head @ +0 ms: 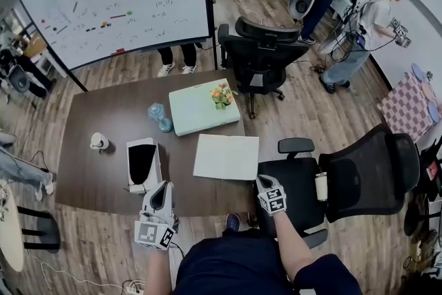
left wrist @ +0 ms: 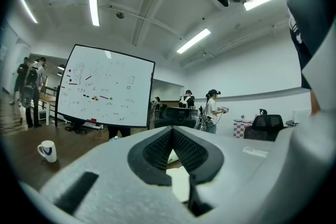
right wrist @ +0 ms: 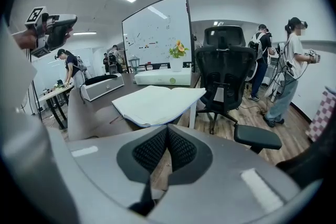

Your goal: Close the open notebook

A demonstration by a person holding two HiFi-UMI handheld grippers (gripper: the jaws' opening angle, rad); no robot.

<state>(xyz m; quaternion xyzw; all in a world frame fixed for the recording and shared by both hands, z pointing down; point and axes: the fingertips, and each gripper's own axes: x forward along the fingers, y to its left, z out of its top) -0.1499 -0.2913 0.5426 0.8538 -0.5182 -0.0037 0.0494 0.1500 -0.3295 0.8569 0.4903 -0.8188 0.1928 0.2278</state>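
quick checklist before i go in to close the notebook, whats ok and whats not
1. Notebook lies open and flat on the table: ok.
2. Pages free of loose things: ok.
3. Right gripper free: ok, jaws together, holding nothing.
4. Left gripper free: ok, jaws together, holding nothing.
5. Green box and black-and-white box apart from the notebook: ok.
6. A gripper in contact with a cover: not ok, both are apart from the notebook.
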